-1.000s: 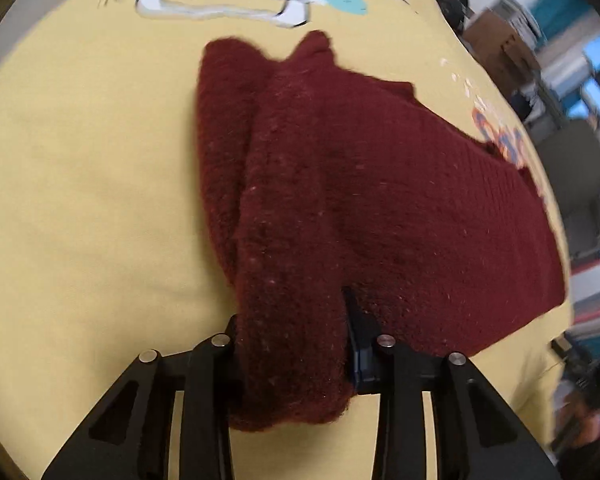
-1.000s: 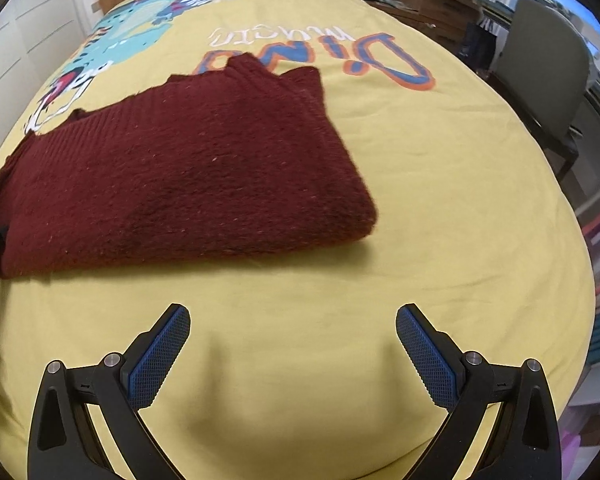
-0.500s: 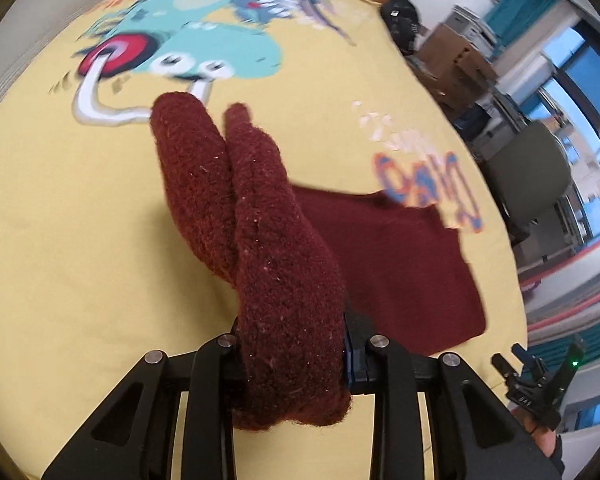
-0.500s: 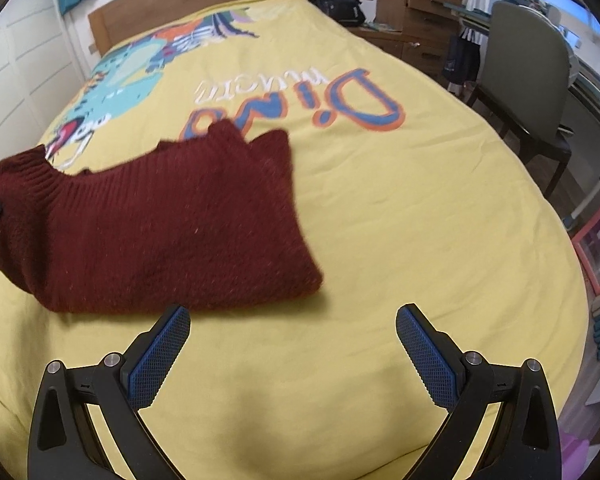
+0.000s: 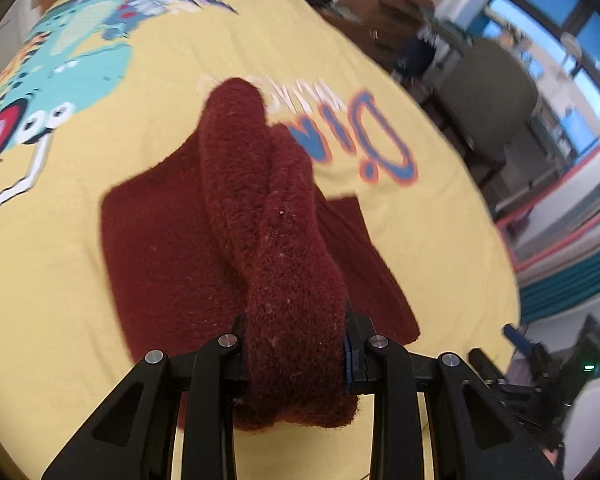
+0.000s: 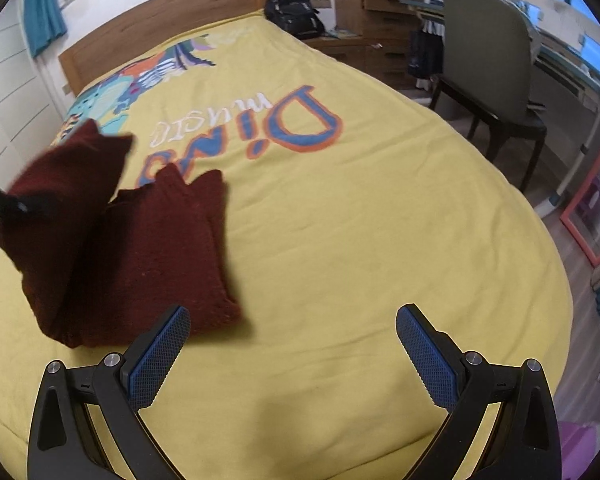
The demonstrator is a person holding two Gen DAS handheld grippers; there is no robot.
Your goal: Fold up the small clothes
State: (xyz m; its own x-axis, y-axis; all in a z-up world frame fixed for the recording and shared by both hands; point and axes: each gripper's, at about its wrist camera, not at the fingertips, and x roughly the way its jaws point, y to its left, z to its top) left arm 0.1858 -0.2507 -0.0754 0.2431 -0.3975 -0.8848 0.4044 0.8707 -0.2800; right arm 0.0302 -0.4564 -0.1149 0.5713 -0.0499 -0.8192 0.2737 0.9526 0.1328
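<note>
A dark red knitted garment (image 5: 168,248) lies on the yellow bedspread (image 5: 60,280). My left gripper (image 5: 296,352) is shut on a thick bunched edge of it, lifted above the flat part and folded over it. From the right wrist view the same garment (image 6: 168,240) lies at the left, its raised end (image 6: 68,176) hanging from the left gripper (image 6: 4,206) at the frame edge. My right gripper (image 6: 292,344) stands open over bare bedspread (image 6: 340,240), just right of the garment's near corner, with nothing between its blue pads (image 6: 160,356).
The bedspread carries a dinosaur print (image 5: 60,64) and large lettering (image 6: 284,128). A wooden headboard (image 6: 160,12) and a black backpack (image 6: 296,12) are at the far end. A grey chair (image 6: 492,68), drawers (image 6: 372,4) and a pink-framed object (image 6: 588,200) stand to the right.
My left gripper carried the held edge up and across toward the right, over the flat part of the garment. The right gripper drew back and rose a little, staying open.
</note>
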